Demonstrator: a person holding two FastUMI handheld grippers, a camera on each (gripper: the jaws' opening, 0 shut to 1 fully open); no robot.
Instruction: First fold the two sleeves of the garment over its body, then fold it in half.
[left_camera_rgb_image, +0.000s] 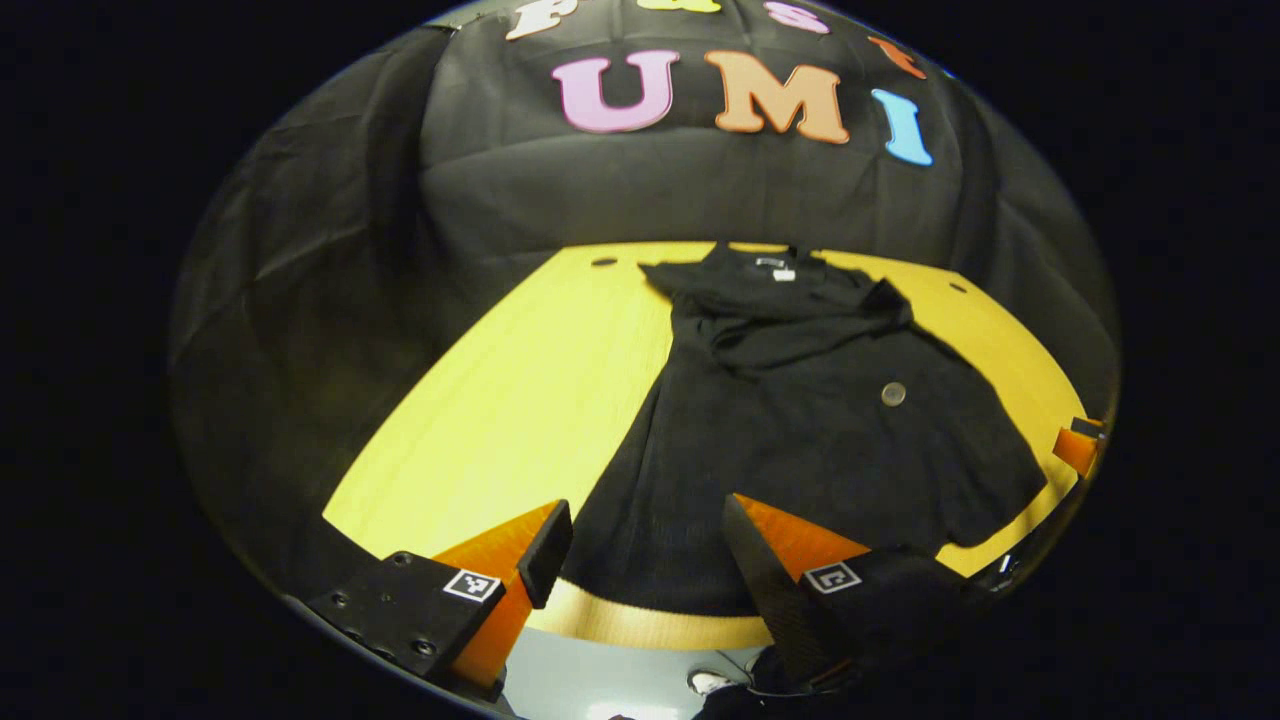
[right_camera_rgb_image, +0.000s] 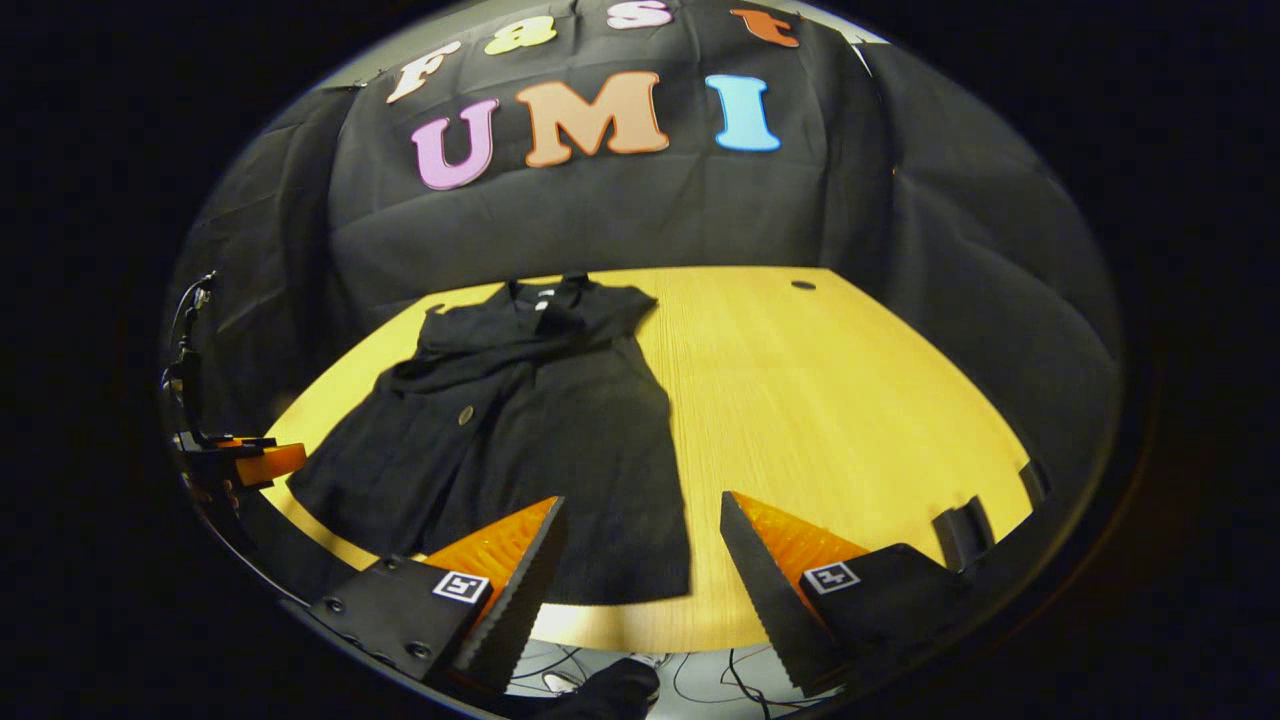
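Observation:
A black garment (left_camera_rgb_image: 800, 420) lies flat on the yellow wooden table (left_camera_rgb_image: 520, 400), collar at the far edge and hem toward me, with both sleeves lying over its body. A small round button (left_camera_rgb_image: 893, 393) shows on its front. My left gripper (left_camera_rgb_image: 645, 560) is open above the hem's near left part, nothing between its fingers. In the right gripper view the garment (right_camera_rgb_image: 520, 430) lies left of centre, and my right gripper (right_camera_rgb_image: 640, 560) is open above the hem's right corner. The left gripper (right_camera_rgb_image: 240, 460) also shows at that view's far left edge.
The bare table (right_camera_rgb_image: 850, 400) stretches to the right of the garment, with small dark holes (right_camera_rgb_image: 803, 285) near its far edge. Black cloth walls stand behind and beside it. Cables lie on the floor (right_camera_rgb_image: 700, 680) below the table's front edge.

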